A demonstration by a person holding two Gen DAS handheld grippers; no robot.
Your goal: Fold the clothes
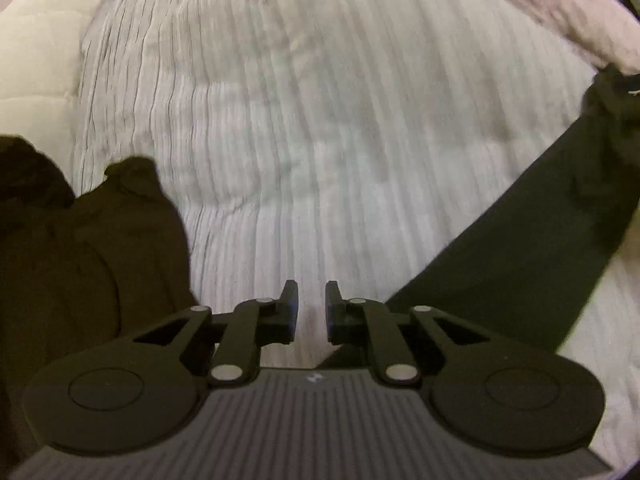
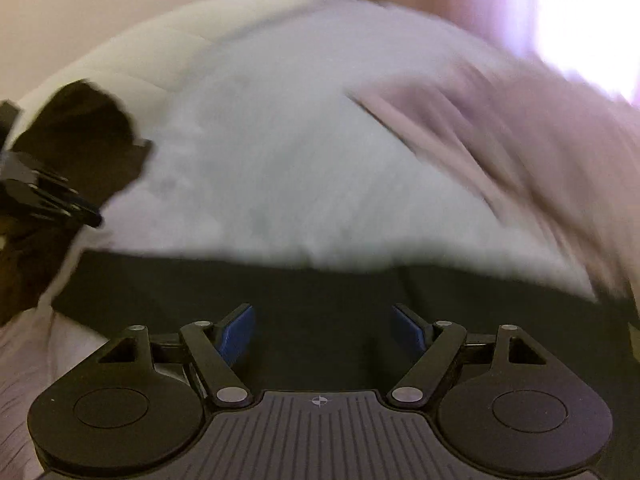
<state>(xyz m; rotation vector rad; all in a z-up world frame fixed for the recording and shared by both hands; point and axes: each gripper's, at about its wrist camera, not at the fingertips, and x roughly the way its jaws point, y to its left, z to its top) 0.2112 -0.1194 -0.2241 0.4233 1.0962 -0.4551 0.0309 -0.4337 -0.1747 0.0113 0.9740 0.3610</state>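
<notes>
A black garment (image 1: 520, 240) lies as a long strip across the ribbed pale bed cover (image 1: 300, 120), running from the lower middle to the right edge of the left wrist view. A dark brown garment (image 1: 92, 248) is bunched at the left. My left gripper (image 1: 312, 308) points down at the cover between the two; its jaws stand a narrow gap apart with only bed cover showing between them. In the right wrist view the black garment (image 2: 320, 292) spans the picture, and my right gripper (image 2: 323, 328) hovers over it, jaws wide open and empty. The brown garment (image 2: 80, 128) and the left gripper (image 2: 60, 200) show at the left.
A pale pink blanket (image 2: 520, 140) is heaped on the right side of the bed, and it also shows as a pink blanket (image 1: 560, 12) at the top right of the left wrist view. A cream quilted mattress edge (image 1: 36, 60) lies at the far left. The right wrist view is motion-blurred.
</notes>
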